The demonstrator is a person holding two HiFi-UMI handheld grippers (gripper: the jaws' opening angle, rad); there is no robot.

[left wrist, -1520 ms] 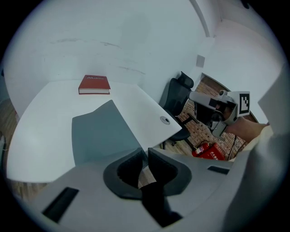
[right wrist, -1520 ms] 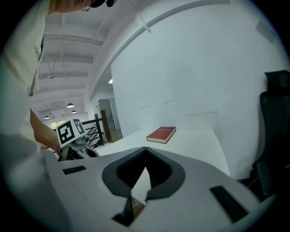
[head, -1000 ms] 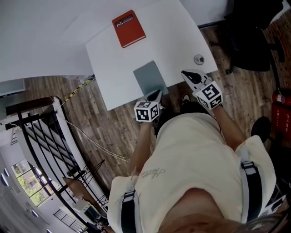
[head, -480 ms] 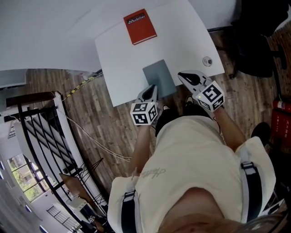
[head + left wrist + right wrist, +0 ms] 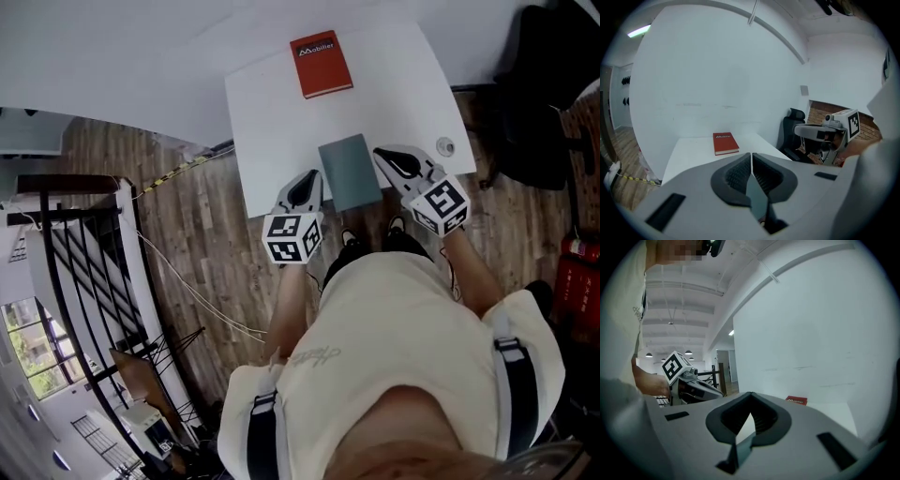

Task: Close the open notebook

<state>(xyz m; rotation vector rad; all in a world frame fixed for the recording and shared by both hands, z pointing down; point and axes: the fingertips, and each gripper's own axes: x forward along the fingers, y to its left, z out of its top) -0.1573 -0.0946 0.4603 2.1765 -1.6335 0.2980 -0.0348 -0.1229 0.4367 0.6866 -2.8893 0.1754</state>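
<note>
A person stands at the 6 o'clock edge of a white table point(image 5: 272, 122) with a two-jaw tool in each hand. The grey-green notebook point(image 5: 349, 172) lies flat between the tools, close to that near edge. A red book point(image 5: 321, 65) rests well apart from it towards 12 o'clock.

From the head view the notebook reads as a single flat slab under a plain cover. Whether any leaf is raised cannot be told from here. It looks light and fairly stiff in the cover, and likely to slide on the smooth tabletop if pushed from one side. The safest hold would be a free long edge of the cover, with the other tool pressing the block down to stop it skating.

The left gripper point(image 5: 307, 180) hovers just beside the notebook at its 9 o'clock. Its ribbed jaws are drawn together at the tips, with nothing caught between them. The right gripper point(image 5: 388, 156) sits just beside the notebook at 3 o'clock. Its jaw tips also meet and are empty, and only tabletop shows through the gap behind them. Neither tool appears to touch the cover. A small round fitting point(image 5: 445, 146) lies near the table's 3 o'clock edge.
</note>
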